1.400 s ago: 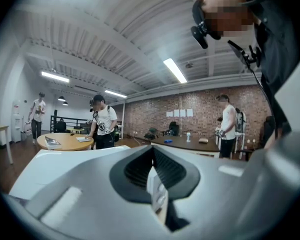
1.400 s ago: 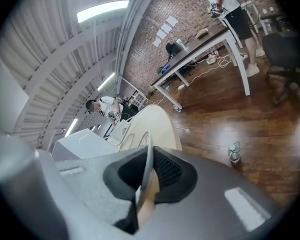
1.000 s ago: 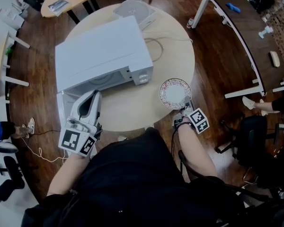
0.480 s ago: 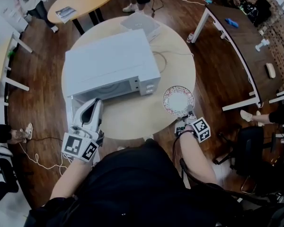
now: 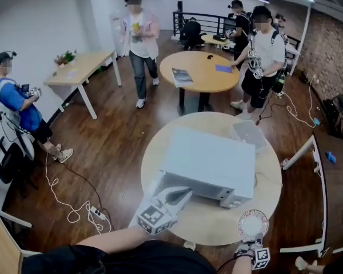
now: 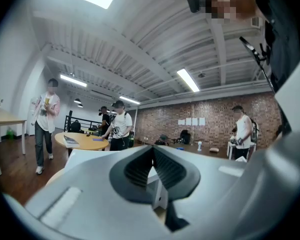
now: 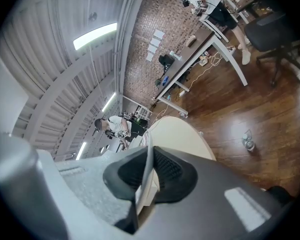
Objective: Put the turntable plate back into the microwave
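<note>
The white microwave (image 5: 208, 161) stands on a round table (image 5: 214, 227), its door (image 5: 152, 190) swung open at the front left. My left gripper (image 5: 186, 192) sits level just in front of the oven's opening, beside the door. Its pads meet at the tips (image 6: 151, 149), with nothing seen between them. The patterned turntable plate (image 5: 252, 224) is to the front right of the microwave, with my right gripper (image 5: 252, 240) shut on its near rim. In the right gripper view the plate (image 7: 142, 179) runs edge-on between the pads of that gripper (image 7: 152, 149).
A white box (image 5: 248, 133) lies on the table behind the microwave. Several people stand around a second round table (image 5: 206, 70), and one sits at the left. A cable and power strip (image 5: 74, 207) lie on the floor. A desk (image 5: 326, 170) runs along the right.
The head view has swung up from the tabletop to take in the room. My right gripper has lifted a little with the plate. My left gripper stays by the open door.
</note>
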A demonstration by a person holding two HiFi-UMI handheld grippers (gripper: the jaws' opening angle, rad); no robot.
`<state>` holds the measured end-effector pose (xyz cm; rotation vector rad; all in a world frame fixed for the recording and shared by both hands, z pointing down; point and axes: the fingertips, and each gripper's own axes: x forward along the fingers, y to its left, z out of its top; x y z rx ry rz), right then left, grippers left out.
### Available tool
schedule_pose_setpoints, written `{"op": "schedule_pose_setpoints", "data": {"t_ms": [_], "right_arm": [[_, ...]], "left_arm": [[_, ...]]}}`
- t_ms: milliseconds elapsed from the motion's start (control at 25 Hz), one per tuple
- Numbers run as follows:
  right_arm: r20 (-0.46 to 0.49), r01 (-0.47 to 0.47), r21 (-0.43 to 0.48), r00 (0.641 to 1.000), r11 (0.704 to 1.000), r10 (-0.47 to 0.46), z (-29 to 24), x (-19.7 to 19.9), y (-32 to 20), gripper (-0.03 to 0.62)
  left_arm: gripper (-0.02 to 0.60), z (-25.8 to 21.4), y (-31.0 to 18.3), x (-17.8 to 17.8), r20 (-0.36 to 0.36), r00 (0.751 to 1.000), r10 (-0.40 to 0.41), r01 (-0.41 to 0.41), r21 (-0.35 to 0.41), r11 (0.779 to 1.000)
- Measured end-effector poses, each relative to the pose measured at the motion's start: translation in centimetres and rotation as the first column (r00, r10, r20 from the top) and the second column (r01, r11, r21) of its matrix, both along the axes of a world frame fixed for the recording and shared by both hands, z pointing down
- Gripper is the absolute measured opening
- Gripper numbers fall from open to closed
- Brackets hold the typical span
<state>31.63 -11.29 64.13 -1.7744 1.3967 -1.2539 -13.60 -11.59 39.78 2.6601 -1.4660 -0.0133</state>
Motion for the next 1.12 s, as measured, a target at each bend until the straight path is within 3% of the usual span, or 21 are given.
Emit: {"op": "schedule_pose_setpoints", "data": {"t_ms": [400,520,640,840,1120], "right_arm": [[0.02,0.011,0.005,1.0,1.0,-0.011,-0.8,-1.9,-0.2,0.018],[-0.044,0.016,-0.02,0.999,1.0,-0.017,0.1,-0.3,1.0,0.018],[-0.137,0.023,-0.047,0.99,0.999,-0.03,1.6,0.8,1.0,0.018],[-0.024,0.078,0.045,0.997,0.996,-0.077,-1.7,-4.5,-1.0,0.018],[-0.001,0.082,0.037,0.997,0.996,-0.082,-2.8,-7.6,-0.4,0.018]], "left_arm": [[0.005,0.6,1.0,-1.9,0.011,1.0,-0.028,0.027,0.016,0.999],[0.005,0.6,2.4,-2.2,-0.001,0.999,-0.036,0.036,0.005,0.999],[0.005,-1.1,3.2,-3.2,-0.059,0.995,-0.076,0.078,0.018,0.997],[0.005,-2.1,3.1,-6.2,-0.028,0.994,-0.109,0.11,0.049,0.993],[0.005,-3.2,3.6,-7.8,-0.041,0.993,-0.114,0.116,0.047,0.992]]}}
